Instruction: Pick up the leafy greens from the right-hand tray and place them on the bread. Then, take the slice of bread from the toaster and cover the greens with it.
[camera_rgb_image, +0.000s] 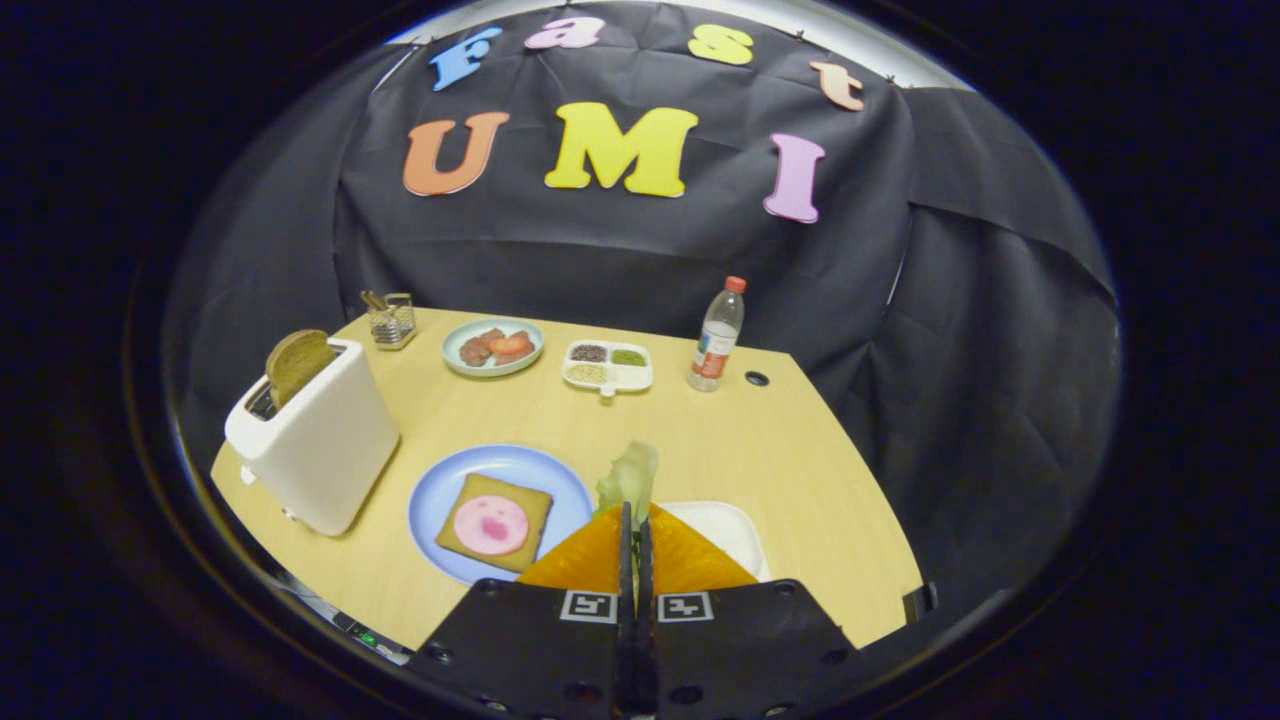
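The tool (633, 530) is clamped on a lettuce leaf (630, 478), hiding part of the white tray (728, 530). A bread slice (296, 363) sits in the toaster (318, 440).

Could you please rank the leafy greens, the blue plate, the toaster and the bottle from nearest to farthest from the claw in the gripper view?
1. Greens, held in the claw.
2. Blue plate, beside it, left.
3. Toaster, farther left.
4. Bottle, far edge, right.
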